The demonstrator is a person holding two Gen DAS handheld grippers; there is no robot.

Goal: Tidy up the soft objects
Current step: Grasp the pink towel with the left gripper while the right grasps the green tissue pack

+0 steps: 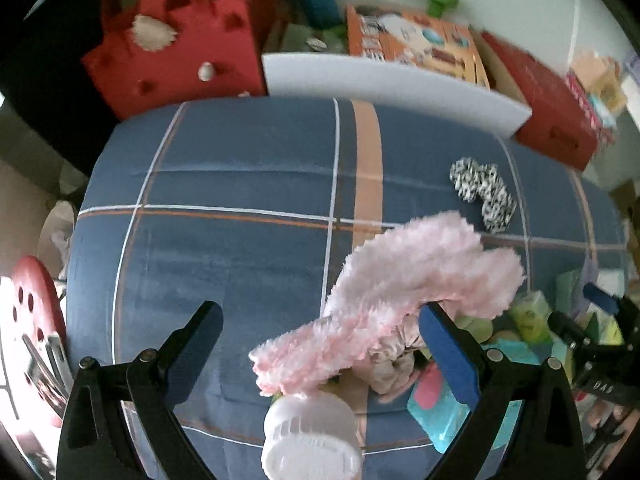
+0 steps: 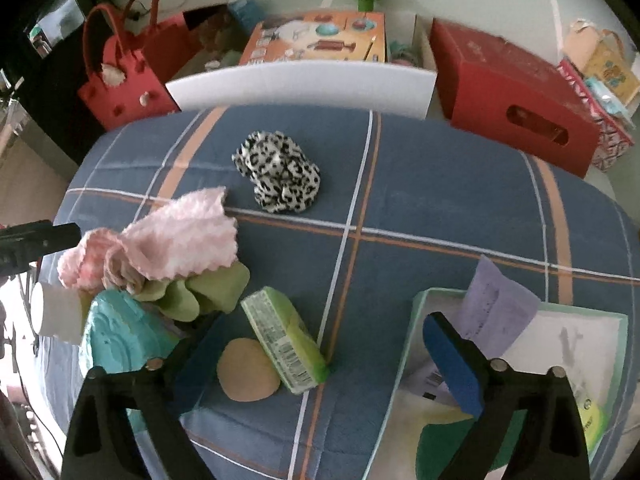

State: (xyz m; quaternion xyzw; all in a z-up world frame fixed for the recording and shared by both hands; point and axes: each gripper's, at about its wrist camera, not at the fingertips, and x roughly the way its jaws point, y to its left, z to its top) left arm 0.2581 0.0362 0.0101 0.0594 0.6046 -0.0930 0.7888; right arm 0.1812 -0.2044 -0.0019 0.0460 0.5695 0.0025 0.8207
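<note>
Fig.: soft things on a blue plaid bedcover (image 2: 440,184), seen from both wrist cams.

L gripper (image 1: 320,344): jaws wide, nothing pinched. Between and beyond the fingers lies a fluffy pink cloth (image 1: 400,280), draped over a pile; its far end rises by the right-hand blue pad, but contact w/ the pad cannot be told. Below the cloth sits a white ribbed jar (image 1: 312,436), lid toward the camera. A pale pink scrunchie (image 1: 390,364) and a teal pack (image 1: 436,416) peek out under the cloth.

R gripper (image 2: 316,344): jaws wide, holding nothing. Between the fingers, on the cover, lie a green wrapped sponge (image 2: 284,340), tilted on edge, and a round tan pad (image 2: 248,372) touching it. The right-hand finger hangs over a pale green tray (image 2: 420,320) at lower right; a lilac sheet (image 2: 496,312) leans out over the tray's near rim, just beside the blue pad.

Pile at left in the R view: pink cloth on top, a green scrunchie (image 2: 208,292) under it, teal pack in front, white jar at the far left edge.

A black-and-white spotted scrunchie (image 2: 280,176) lies alone mid-cover, well apart from both grippers.

Beyond the cover: white foam slab (image 2: 300,84), red felt bag (image 2: 124,76), orange box (image 2: 320,40), red carton (image 2: 512,96).
</note>
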